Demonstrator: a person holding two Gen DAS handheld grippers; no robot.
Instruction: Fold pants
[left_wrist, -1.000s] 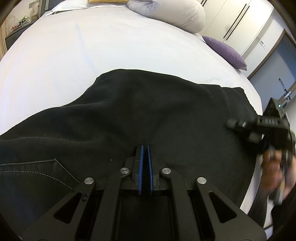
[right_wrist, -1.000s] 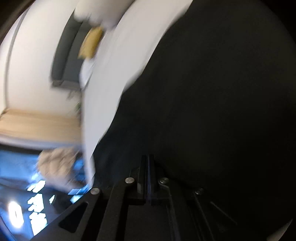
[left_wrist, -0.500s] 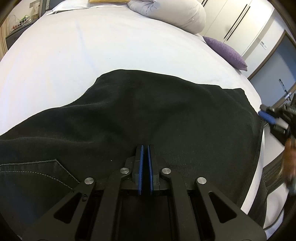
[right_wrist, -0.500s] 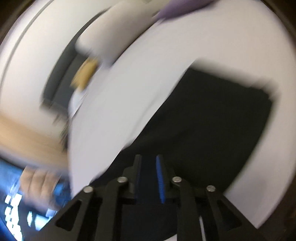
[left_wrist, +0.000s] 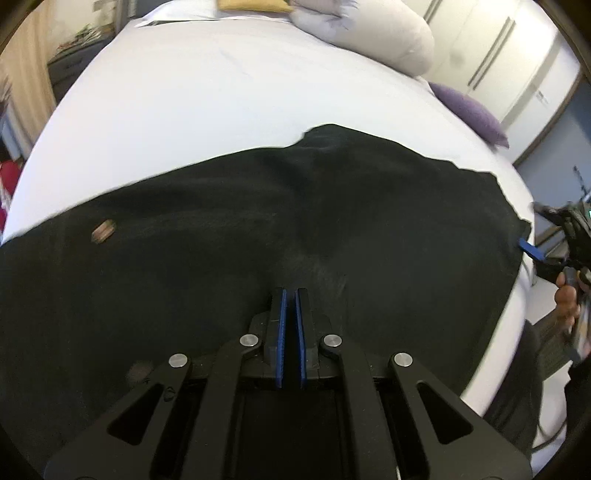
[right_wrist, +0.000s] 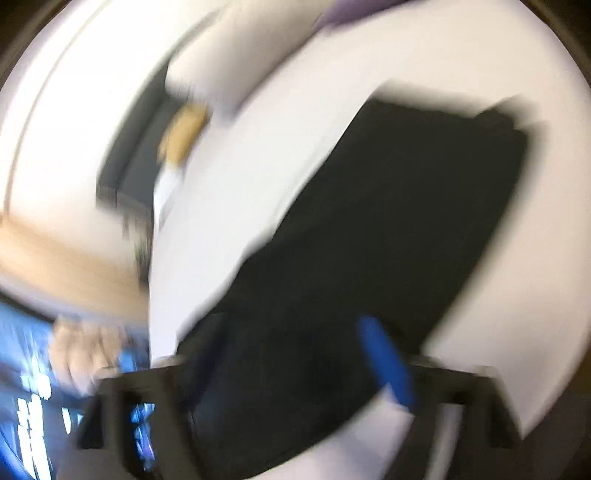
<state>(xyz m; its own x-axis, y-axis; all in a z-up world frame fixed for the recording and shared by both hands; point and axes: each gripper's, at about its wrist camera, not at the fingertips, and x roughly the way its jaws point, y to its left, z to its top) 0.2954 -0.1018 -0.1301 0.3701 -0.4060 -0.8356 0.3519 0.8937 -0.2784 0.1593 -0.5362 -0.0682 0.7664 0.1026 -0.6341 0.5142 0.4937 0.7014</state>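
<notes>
Black pants lie spread across a white bed, with a small brown label on them at the left. My left gripper is at the pants' near middle, its blue pads pressed together on puckered fabric. At the right edge of the left wrist view a hand holds my right gripper just off the pants' right end, jaws wide apart. The right wrist view is blurred: the right gripper is open over the pants, one blue pad clear, nothing between the fingers.
A pale rolled duvet and a yellow cushion lie at the head of the bed, a purple cushion at its far right. White wardrobe doors stand behind. The bed's edge drops off at the right.
The left view has slid along the pants: the pocket stitching is gone and the brown label appears. The right gripper went from shut to wide open and drew back off the pants' right end.
</notes>
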